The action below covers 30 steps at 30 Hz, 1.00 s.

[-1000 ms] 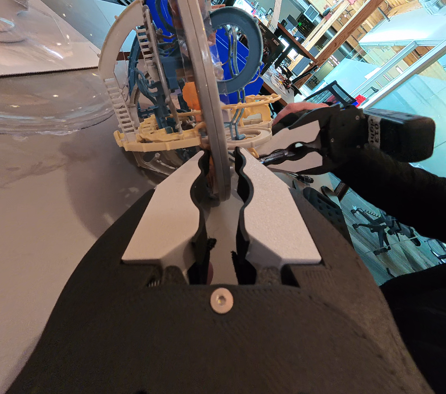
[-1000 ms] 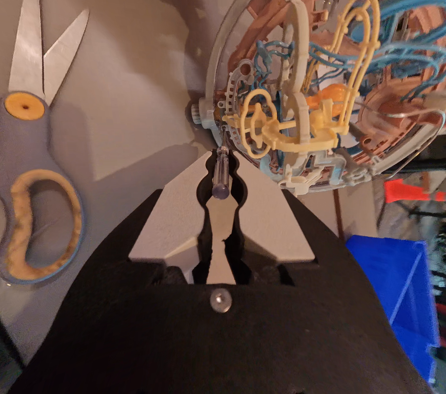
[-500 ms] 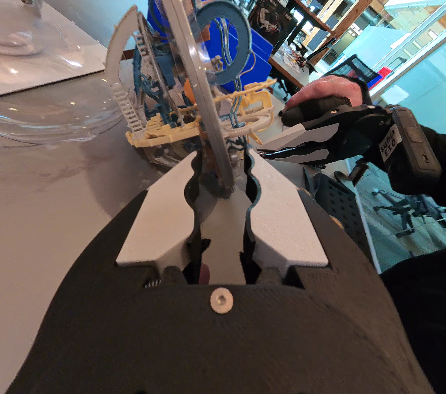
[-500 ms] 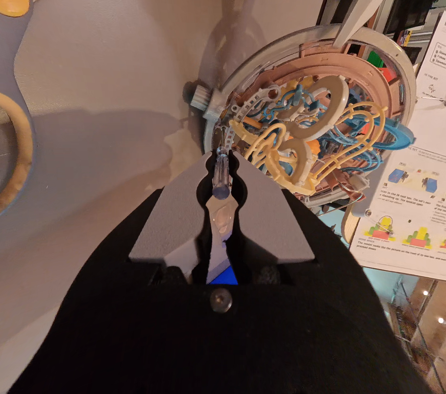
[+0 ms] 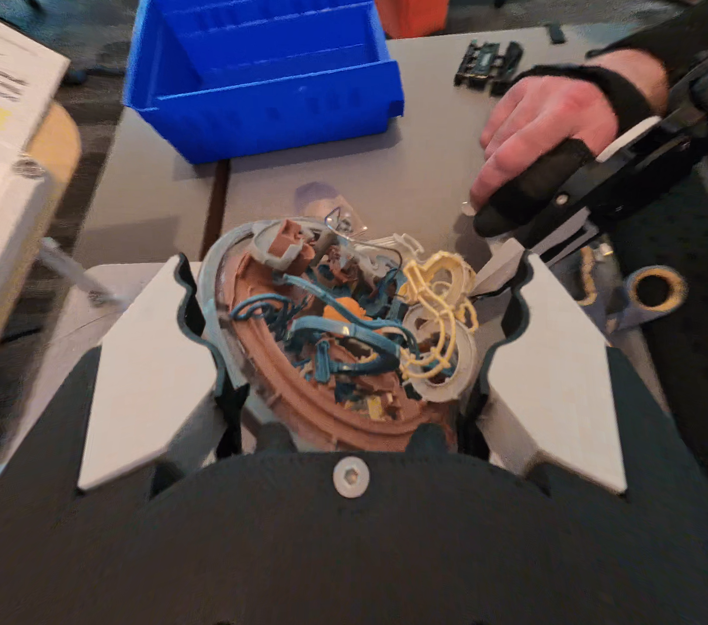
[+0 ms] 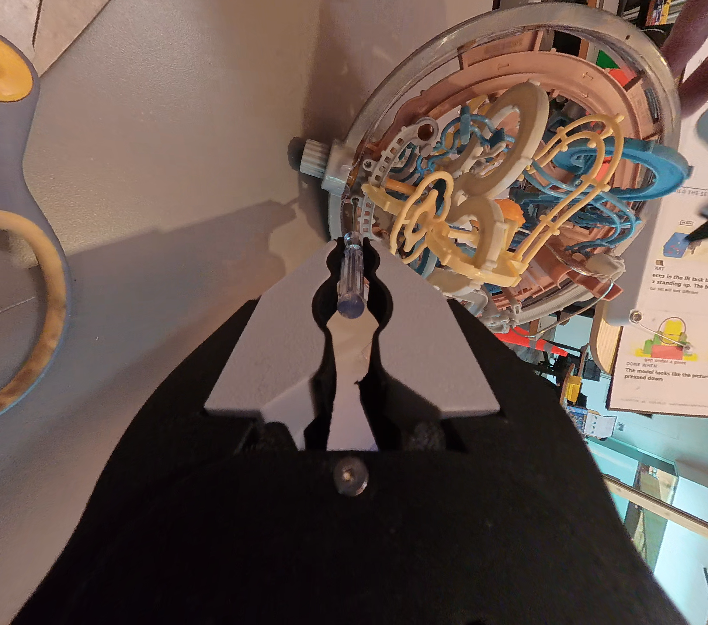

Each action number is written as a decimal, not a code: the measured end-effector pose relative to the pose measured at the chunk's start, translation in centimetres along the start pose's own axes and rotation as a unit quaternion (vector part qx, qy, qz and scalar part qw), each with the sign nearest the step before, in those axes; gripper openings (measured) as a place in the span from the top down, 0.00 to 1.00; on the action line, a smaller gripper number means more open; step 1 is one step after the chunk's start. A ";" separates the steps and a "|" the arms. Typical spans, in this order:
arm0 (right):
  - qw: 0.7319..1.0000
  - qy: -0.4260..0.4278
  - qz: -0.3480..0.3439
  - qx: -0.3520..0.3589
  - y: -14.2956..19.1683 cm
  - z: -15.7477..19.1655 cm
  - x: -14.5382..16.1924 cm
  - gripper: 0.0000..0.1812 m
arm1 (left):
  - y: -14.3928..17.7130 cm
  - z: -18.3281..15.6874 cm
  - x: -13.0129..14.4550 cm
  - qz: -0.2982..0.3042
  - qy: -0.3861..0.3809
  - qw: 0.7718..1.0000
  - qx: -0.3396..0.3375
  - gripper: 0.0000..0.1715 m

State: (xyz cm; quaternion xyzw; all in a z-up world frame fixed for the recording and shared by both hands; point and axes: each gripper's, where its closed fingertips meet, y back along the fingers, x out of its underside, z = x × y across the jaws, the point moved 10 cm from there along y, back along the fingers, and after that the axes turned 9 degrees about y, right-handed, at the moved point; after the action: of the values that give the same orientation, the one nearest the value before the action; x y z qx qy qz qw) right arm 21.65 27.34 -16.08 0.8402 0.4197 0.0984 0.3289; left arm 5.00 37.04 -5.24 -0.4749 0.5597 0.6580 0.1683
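Left wrist view first: the left tool (image 5: 352,315) has its 2 fingers spread wide apart, and the maze toy (image 5: 337,331) sits right between them, a round tangle of brown, blue, cream and orange plastic tracks inside a grey ring. I can't tell if either finger actually touches its rim, the frame is pretty blurry. Behind the toy on the grey worktop (image 5: 421,155) there's a blue bin (image 5: 264,70), tipped so its open side faces the camera, and further back right a small dark gadget (image 5: 486,65). On the right a hand (image 5: 544,124) in a fingerless black strap carries the right tool (image 5: 494,281), whose tip comes in right beside the cream part of the toy. Right wrist view: the right tool (image 6: 350,250) is pinched together on a little screwdriver (image 6: 350,285) with a clear bluish handle, and the thin shaft points into the edge of the maze toy (image 6: 509,177), just under a ribbed grey knob (image 6: 312,160) on the rim. The toy stands on edge here, tilted, with its clear ring facing the camera. Scissors (image 6: 34,147) with a grey and tan handle and an orange pivot lie on the worktop (image 6: 191,109) at far left, well apart from the toy. A printed sheet (image 6: 666,331) sits just past the toy on the right.
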 end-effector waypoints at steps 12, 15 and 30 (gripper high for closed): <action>0.989 -0.131 -0.061 0.003 0.0 0.5 1.0 0.96 | -3.7 3.2 0.5 0.099 0.019 0.994 0.034 0.16; 0.973 -0.213 -0.088 0.008 0.5 1.0 1.8 0.96 | -3.9 2.8 0.6 0.111 0.006 0.994 0.014 0.15; 0.856 -0.506 -0.101 -0.018 1.4 2.1 2.4 0.96 | -4.4 2.0 0.5 0.117 0.007 0.993 -0.006 0.14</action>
State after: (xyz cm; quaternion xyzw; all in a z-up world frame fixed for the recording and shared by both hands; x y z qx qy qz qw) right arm 25.01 27.61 -17.03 0.7210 0.2760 -0.3669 0.5191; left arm 7.17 40.09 -8.30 -0.4115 0.6085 0.6733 0.0834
